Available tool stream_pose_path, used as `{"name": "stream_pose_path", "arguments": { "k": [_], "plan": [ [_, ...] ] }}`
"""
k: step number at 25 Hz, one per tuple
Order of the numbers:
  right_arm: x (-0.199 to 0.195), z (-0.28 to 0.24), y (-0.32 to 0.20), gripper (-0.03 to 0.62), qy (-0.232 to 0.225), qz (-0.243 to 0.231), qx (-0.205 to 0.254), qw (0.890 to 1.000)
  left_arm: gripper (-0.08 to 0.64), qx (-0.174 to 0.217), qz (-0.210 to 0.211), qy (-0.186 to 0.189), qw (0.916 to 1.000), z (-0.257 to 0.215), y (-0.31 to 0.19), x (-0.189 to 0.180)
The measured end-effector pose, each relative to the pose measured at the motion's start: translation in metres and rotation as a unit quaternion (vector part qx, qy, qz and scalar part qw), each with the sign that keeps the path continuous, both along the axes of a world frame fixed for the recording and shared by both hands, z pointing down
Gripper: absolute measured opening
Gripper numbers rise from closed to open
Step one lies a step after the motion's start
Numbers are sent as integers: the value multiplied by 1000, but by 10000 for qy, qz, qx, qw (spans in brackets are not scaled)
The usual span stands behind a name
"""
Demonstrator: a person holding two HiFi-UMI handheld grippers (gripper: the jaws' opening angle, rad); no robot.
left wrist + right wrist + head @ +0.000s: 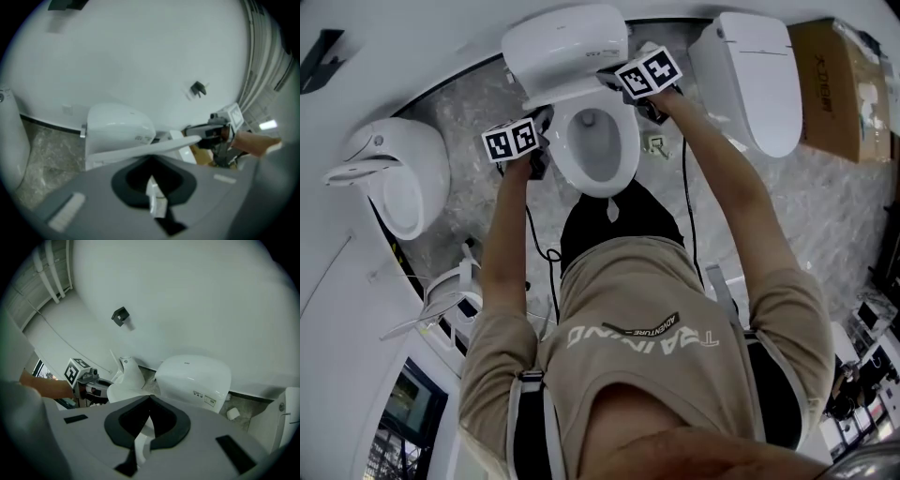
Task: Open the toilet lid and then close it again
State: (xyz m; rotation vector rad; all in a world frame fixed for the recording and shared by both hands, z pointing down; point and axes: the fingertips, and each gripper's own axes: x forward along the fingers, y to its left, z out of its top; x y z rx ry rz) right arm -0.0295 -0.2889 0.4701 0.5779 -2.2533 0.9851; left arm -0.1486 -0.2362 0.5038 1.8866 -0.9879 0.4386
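Clamping the toilet lid (572, 94) from both sides: left gripper (152, 190) is clenched on its thin white edge, right gripper (142, 439) is pinched on the opposite edge. Lid spans between the two grippers, up off the open bowl (595, 141) just below them, with the rounded white back unit (192, 380) right behind the jaws. Wall fixture (394, 173) sits well out past the left gripper, second toilet (750, 80) beyond the right gripper.
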Motion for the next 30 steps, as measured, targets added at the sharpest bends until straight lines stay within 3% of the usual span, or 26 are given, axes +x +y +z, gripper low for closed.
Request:
{"name": "stream_pose_path", "arguments": {
  "k": [12, 19, 24, 30],
  "plan": [
    [6, 31, 87, 14, 181, 81, -69, 9998, 5, -459, 33, -115, 9989, 27, 82, 4],
    [10, 53, 134, 14, 414, 40, 7, 9991, 5, -654, 440, -630, 9949, 49, 130, 7],
    [23, 75, 169, 14, 447, 242, -288, 9983, 5, -820, 752, -926, 9895, 69, 166, 14],
    [25, 99, 205, 14, 698, -80, -306, 9971, 5, -991, 937, -1166, 9838, 87, 206, 18]
  ]
}}
